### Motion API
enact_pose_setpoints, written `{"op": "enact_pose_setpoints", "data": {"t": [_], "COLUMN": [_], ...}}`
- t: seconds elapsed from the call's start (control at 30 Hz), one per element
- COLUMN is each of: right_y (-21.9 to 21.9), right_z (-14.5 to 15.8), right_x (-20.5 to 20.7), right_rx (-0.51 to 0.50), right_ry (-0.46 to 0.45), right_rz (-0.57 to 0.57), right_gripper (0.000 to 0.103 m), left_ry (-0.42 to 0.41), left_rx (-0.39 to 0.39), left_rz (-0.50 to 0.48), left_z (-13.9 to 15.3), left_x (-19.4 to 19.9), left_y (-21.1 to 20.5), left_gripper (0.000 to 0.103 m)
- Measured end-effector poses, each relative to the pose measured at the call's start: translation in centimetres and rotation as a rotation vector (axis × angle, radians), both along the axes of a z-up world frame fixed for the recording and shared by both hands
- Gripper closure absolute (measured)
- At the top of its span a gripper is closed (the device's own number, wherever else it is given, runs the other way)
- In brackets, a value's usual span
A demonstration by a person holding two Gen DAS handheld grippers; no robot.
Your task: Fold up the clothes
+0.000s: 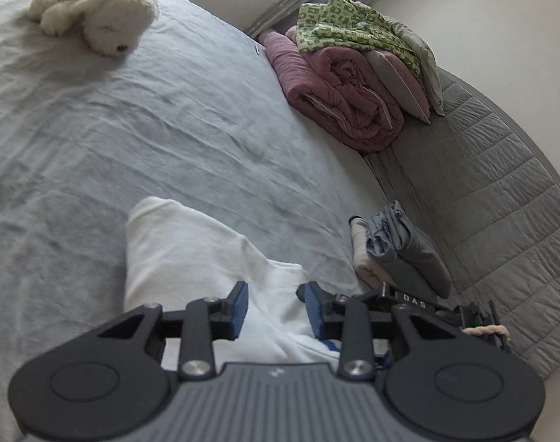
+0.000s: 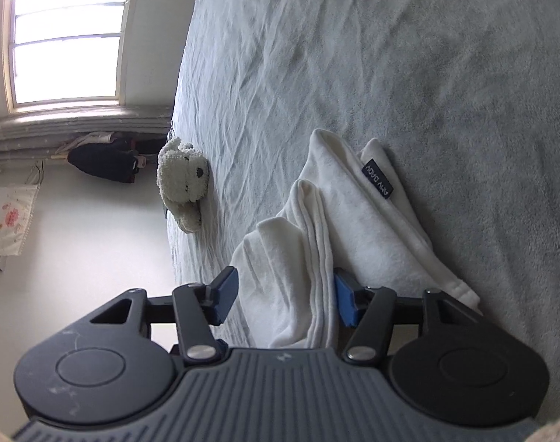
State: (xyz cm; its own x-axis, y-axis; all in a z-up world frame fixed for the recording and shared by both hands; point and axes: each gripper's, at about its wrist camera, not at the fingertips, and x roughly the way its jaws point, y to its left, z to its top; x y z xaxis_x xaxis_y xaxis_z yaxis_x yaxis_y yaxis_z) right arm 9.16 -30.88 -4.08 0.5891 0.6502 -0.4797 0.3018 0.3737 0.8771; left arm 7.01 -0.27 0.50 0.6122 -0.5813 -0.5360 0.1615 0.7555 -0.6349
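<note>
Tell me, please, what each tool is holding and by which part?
Both jaws stand open around the white garment: the right tool straddles its bunched folded edge, the left tool its near end. Neither visibly clamps it.

A bedroom in daylight; a wide bed (image 1: 169, 118) covered by a wrinkled pale grey sheet fills most of both views; a white plush dog (image 1: 95, 14) lies on it; beside the bed runs a grey quilted mat (image 1: 508, 191) bearing a rolled pink quilt (image 1: 339, 88); a bright window (image 2: 66, 37) with grey curtains (image 2: 77, 125) gathered along one side of it sits in a plain white wall (image 2: 95, 243).
</note>
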Motion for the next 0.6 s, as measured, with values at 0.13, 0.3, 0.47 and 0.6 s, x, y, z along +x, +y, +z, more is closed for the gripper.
{"op": "enact_pose_setpoints", "data": {"t": [0.13, 0.3, 0.47, 0.6], "right_y": [1.4, 0.6, -1.2, -2.0], "right_z": [0.6, 1.4, 1.0, 0.0], "right_x": [0.5, 0.7, 0.7, 0.9], "right_rx": [-0.111, -0.116, -0.108, -0.13], "right_ry": [-0.066, -0.163, -0.184, -0.158], "right_rz": [0.05, 0.071, 0.07, 0.069], "right_gripper": [0.081, 0.084, 0.084, 0.084], "left_ry": [-0.072, -0.162, -0.253, -0.262], "left_rx": [0.065, 0.145, 0.128, 0.141], "left_rz": [0.028, 0.063, 0.015, -0.03], "left_z": [-1.0, -2.2, -2.7, -3.8], "left_x": [-0.1, -0.3, -0.7, -0.9], "left_y": [0.3, 0.7, -1.2, -2.8], "left_gripper": [0.077, 0.078, 0.078, 0.078]}}
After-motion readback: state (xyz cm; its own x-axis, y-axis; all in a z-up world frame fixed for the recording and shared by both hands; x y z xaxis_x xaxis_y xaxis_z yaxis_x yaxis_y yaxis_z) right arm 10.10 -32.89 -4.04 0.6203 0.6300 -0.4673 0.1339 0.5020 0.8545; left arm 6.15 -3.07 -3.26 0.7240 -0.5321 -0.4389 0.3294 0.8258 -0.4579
